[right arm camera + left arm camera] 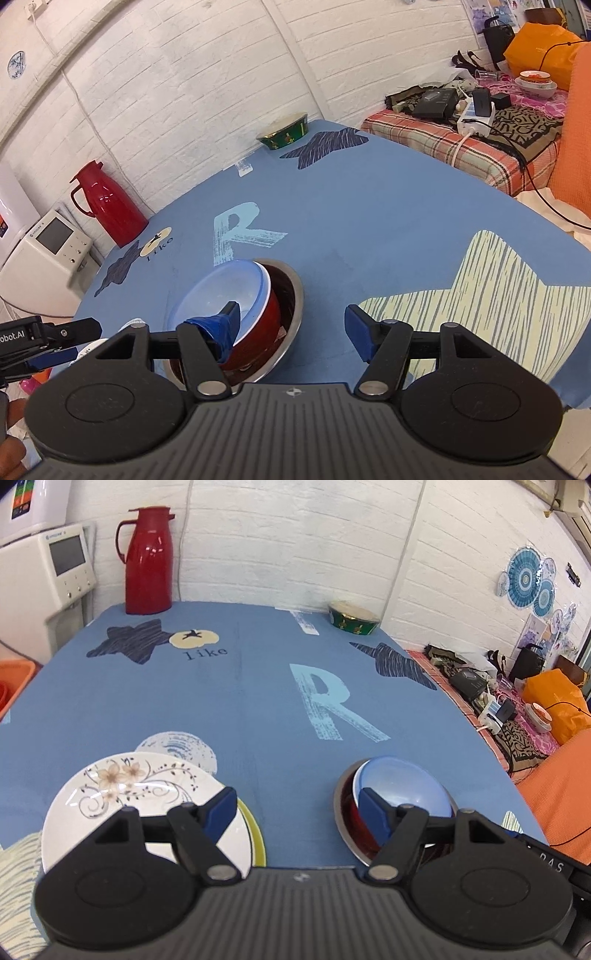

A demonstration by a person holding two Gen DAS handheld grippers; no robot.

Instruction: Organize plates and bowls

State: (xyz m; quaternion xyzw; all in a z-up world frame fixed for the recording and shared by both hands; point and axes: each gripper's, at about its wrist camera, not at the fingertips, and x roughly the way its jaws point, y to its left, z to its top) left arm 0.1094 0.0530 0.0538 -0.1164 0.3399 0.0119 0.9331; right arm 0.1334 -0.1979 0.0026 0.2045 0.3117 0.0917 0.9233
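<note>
The left claw [301, 810] is hanging wide open over the near edge of the counter [258, 701], which is wearing a blue cloth printed with stars and a pale letter R. Under its left finger [221, 808] a white floral plate [140, 805] is lying on top of a yellow-rimmed plate [258, 840]. Under its right finger [375, 814] a pale blue bowl [402, 782] is sitting inside a red bowl [356, 823], and that one is nesting in a steel bowl [338, 805]. At the far edge a red thermos jug [147, 561] is standing upright on the left, and a green patterned bowl [352, 618] is resting on the right.
</note>
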